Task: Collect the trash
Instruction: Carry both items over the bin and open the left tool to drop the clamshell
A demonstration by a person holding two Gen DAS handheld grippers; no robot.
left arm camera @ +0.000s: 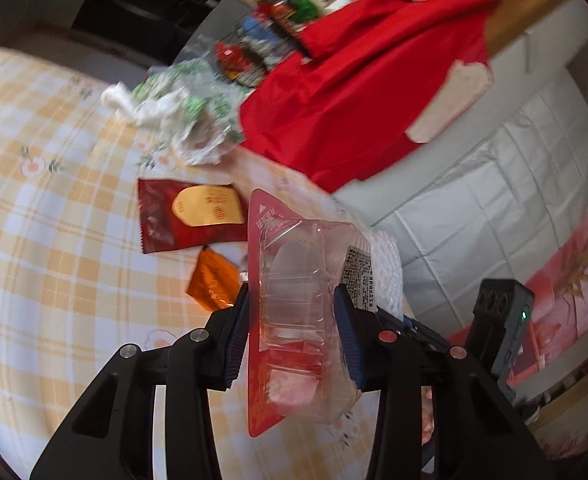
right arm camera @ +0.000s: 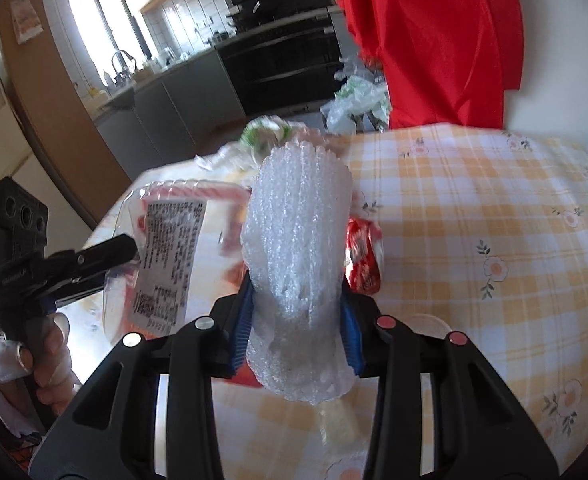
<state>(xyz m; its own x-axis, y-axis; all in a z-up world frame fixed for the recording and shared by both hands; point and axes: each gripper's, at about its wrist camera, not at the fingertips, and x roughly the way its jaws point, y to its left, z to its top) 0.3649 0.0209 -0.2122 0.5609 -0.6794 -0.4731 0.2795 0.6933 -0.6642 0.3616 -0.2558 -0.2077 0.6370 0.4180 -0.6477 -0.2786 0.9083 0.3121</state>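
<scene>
My left gripper (left arm camera: 292, 320) is shut on a clear plastic blister tray (left arm camera: 298, 304) with a red backing, held above the checked tablecloth (left arm camera: 54, 260). The tray also shows in the right wrist view (right arm camera: 166, 256), with the left gripper (right arm camera: 106, 258) at its edge. My right gripper (right arm camera: 298, 320) is shut on a white foam net sleeve (right arm camera: 298, 240), whose edge shows in the left wrist view (left arm camera: 386, 272). On the table lie a dark red wrapper (left arm camera: 190, 216), an orange wrapper (left arm camera: 212, 280), a red-and-white wrapper (right arm camera: 364, 256) and a crumpled green-and-white plastic bag (left arm camera: 182, 116).
A red cloth (left arm camera: 358, 92) hangs at the table's far side, next to a wire basket of colourful packets (left arm camera: 254, 48). A white quilted cover (left arm camera: 494, 208) lies to the right. Kitchen counters and an oven (right arm camera: 282, 40) stand behind the table (right arm camera: 474, 220).
</scene>
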